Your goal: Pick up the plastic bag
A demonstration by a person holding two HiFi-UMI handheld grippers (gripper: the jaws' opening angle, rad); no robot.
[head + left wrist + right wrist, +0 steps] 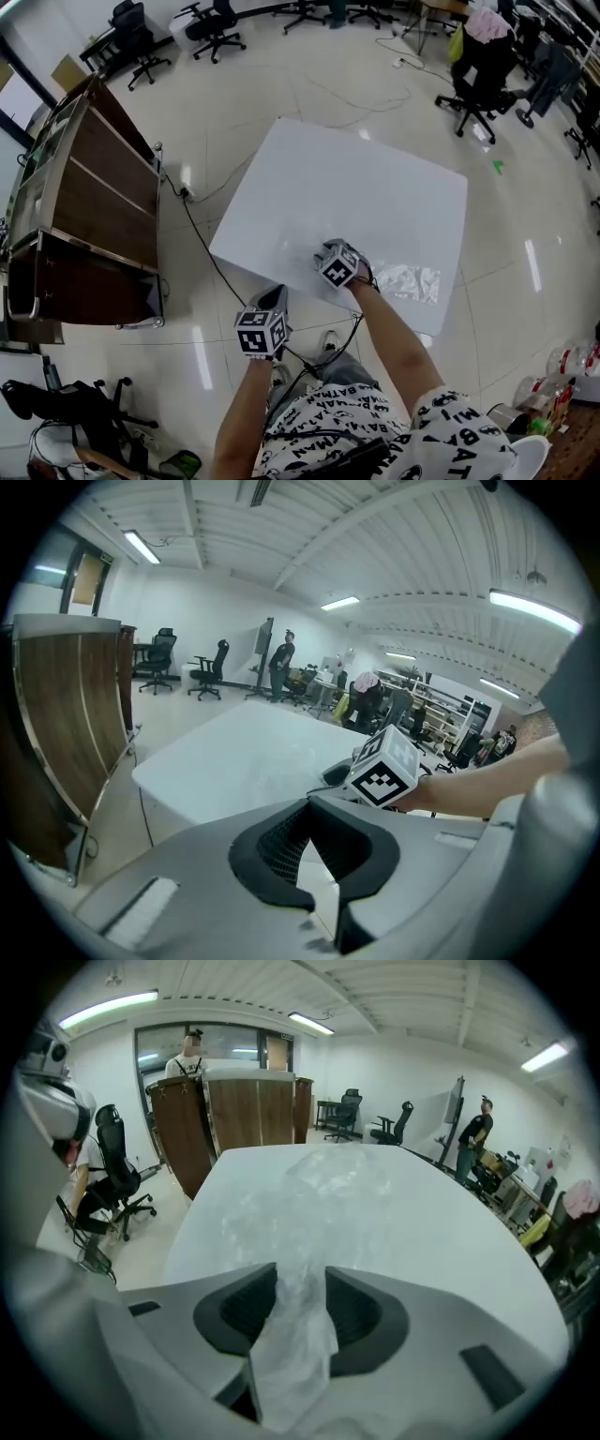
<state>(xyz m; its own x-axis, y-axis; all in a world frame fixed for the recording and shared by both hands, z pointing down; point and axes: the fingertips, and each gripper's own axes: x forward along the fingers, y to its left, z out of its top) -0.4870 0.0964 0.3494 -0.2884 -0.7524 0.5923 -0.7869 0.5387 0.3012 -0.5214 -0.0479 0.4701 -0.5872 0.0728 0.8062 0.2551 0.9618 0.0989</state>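
Plastic bag (292, 1340), stretched straight out from right hand-held gripper (300, 1283)

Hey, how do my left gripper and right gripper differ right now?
The left gripper has its jaws together and empty; the right gripper has its jaws apart with the plastic bag between them. The left gripper sits just off the edge of the table; the right gripper is over the table. Both face the table.

Open office with swivel chairs (214, 28), strip lights (531, 609).
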